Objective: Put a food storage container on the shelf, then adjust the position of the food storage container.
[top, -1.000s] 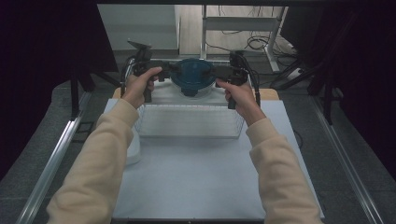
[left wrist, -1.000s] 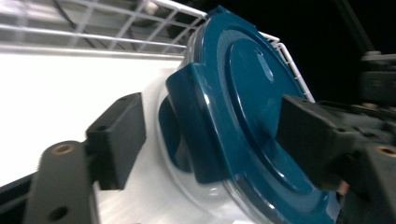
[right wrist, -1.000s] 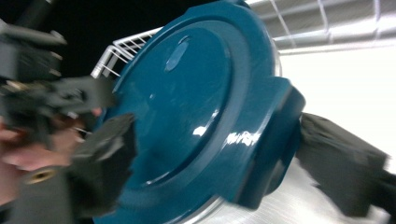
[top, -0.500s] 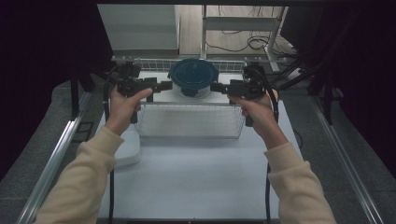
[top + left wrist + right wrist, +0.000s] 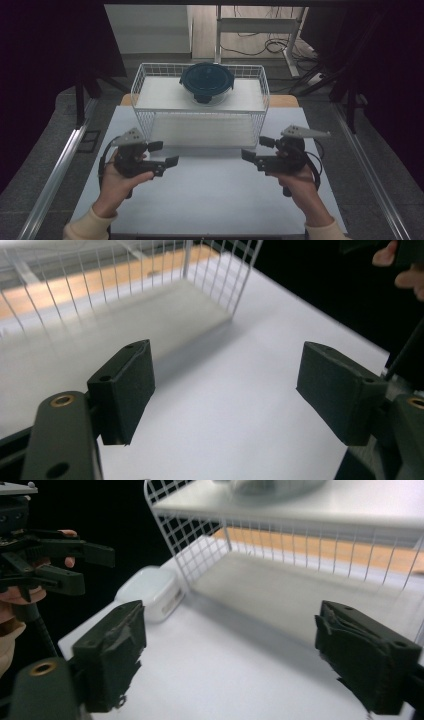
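A lidded dark-blue bowl (image 5: 206, 82) sits centred on the wire rack's (image 5: 150, 120) top shelf at the table's far edge, equally far beyond the left gripper (image 5: 160, 156) and right gripper (image 5: 256, 150), both wide open and empty.

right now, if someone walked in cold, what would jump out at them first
A white wire rack stands at the far side of the table, with a dark blue lidded bowl on its upper shelf. Nearer the person, the left gripper and right gripper hover over the white tabletop, both open and empty, pointing towards each other. A small white case lies beside the rack.
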### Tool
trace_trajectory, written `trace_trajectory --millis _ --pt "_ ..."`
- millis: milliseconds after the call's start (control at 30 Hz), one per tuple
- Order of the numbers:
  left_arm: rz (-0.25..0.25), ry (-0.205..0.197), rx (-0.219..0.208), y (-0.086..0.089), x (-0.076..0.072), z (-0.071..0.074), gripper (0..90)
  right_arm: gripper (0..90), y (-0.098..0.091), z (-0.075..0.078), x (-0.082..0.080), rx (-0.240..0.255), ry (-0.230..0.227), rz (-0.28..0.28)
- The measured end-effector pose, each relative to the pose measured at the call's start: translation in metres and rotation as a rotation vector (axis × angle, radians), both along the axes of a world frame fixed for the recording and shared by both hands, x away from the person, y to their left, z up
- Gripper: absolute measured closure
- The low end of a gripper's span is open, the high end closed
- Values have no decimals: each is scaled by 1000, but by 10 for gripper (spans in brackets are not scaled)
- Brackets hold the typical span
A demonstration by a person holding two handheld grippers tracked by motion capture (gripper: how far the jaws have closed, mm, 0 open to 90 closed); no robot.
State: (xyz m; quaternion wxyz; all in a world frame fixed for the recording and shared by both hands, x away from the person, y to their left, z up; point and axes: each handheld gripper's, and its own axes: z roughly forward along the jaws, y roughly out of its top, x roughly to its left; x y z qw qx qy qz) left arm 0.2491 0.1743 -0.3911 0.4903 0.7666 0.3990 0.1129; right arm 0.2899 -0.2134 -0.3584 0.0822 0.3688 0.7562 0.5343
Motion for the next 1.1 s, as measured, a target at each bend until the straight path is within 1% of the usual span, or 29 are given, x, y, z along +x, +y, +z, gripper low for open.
trace_trajectory --millis 67,133,167,200,233,300,367,400,467,533,633,733,900,1033,1100 --pt "2 10 29 -2 -9 -12 226 155 -3 -17 -9 -21 4 18" --pt "-6 33 39 -2 -13 -21 226 156 -4 -35 -16 -43 18 19" --pt "-2 35 41 -2 -14 -23 227 156 -5 -42 -18 -47 29 22" --pt "6 39 51 -2 -15 -28 227 158 -5 -45 -19 -47 32 20" --pt "18 43 61 -1 -16 -33 227 159 -6 -51 -21 -49 45 16" --pt "42 56 59 2 -16 -42 228 161 -6 -64 -24 -66 68 9" --pt "39 84 72 4 -16 -51 227 167 -6 -70 -25 -71 83 7" --pt "41 95 68 4 -17 -55 228 183 -6 -75 -27 -75 95 11" --pt "36 109 83 5 -19 -62 229 193 -4 -82 -30 -91 104 26" --pt "40 121 89 5 -19 -67 229 194 -2 -88 -32 -109 111 35" --pt "42 133 99 5 -19 -72 229 195 -1 -91 -33 -114 115 37" --pt "42 134 104 5 -19 -74 229 195 -1 -90 -34 -115 109 32" --pt "54 134 99 7 -21 -73 229 196 -5 -88 -34 -111 102 7" --pt "49 126 97 9 -28 -70 227 196 -8 -89 -34 -109 105 -4" --pt "49 122 99 11 -29 -68 227 197 -8 -88 -34 -107 102 -6"
